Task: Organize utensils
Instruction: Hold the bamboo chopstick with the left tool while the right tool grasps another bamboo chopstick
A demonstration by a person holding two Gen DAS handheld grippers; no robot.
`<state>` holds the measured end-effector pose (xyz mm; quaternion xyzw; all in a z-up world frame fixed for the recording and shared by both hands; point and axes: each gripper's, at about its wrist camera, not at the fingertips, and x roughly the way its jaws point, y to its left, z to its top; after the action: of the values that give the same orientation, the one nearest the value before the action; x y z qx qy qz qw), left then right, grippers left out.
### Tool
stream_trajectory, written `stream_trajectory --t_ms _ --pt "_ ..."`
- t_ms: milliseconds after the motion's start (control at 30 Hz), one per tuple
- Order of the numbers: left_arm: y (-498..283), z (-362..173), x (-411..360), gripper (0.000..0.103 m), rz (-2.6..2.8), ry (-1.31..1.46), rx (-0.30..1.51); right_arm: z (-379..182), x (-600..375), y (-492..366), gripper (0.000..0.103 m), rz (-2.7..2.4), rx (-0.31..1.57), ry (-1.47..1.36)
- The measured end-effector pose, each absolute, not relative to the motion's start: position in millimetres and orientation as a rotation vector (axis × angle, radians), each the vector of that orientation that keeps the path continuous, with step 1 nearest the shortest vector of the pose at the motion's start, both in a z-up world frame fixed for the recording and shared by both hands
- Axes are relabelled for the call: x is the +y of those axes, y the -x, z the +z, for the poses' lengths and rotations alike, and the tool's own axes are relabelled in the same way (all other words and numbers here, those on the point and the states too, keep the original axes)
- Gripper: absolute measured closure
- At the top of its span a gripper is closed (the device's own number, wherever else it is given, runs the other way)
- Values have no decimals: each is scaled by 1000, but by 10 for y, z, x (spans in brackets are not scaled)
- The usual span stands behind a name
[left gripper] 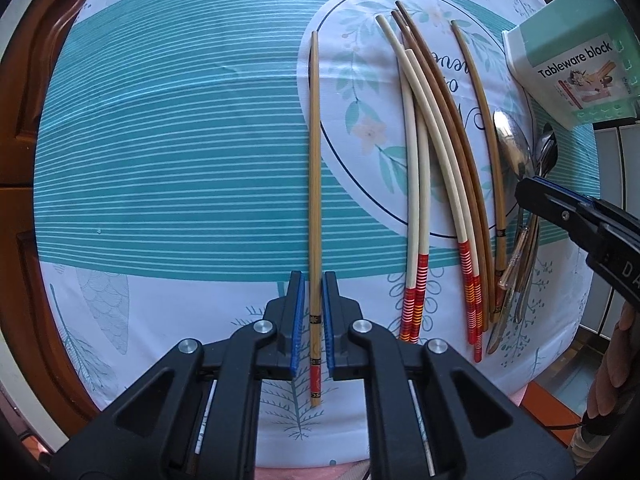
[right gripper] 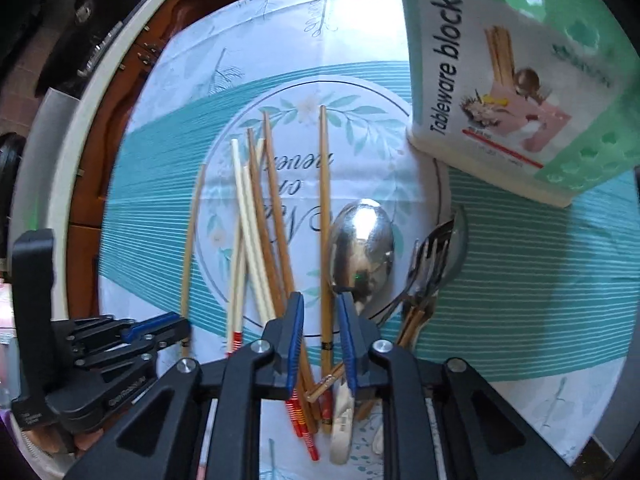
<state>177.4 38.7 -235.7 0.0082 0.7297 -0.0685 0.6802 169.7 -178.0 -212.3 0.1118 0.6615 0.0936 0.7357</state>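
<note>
The left hand-held gripper [left gripper: 313, 312] is clenched on a bamboo chopstick [left gripper: 315, 184] lying flat on the counter [left gripper: 160, 160], its long axis pointing straight away from the camera. The right hand-held gripper [right gripper: 320, 336] straddles another chopstick [right gripper: 325, 240] (pads not clearly pressing); the handles beneath it are hidden.

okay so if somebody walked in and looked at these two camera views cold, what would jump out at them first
Probably the heap of chopsticks fanned across the round floral print on the teal striped tablecloth, with one bamboo chopstick lying apart to their left, between the fingers of the left gripper. Next, the shiny metal spoon beside the forks, just ahead of the right gripper. Behind them stands the mint green Tableware block holder.
</note>
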Motion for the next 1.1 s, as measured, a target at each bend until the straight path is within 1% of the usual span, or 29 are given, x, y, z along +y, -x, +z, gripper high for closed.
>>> stream_trajectory --t_ms 333,600,733,833,933,1000,1100 --pt "-1767 -2354 445 96 -160 -14 1631 -2250 -1687 -1681 88 179 1509 -246" --pt "-1771 -2351 435 96 -159 -25 1634 -2286 -1743 -1668 89 151 1513 -215" --pt "-1797 -2351 400 96 -154 -35 1642 -2288 -1615 -1735 89 142 1507 -159" --pt "-1803 -2351 346 96 -149 -53 1642 -2284 -1483 -1756 89 129 1488 -65" --pt "-1796 -2343 294 99 -143 -78 1635 -2284 -1369 -1739 96 105 1461 31" --pt "-1782 -2332 291 99 -145 -75 1625 -2279 -1345 -1726 96 117 1437 48" --pt "-1750 -2318 321 99 -150 -53 1604 -2265 -1395 -1704 97 167 1429 -4"
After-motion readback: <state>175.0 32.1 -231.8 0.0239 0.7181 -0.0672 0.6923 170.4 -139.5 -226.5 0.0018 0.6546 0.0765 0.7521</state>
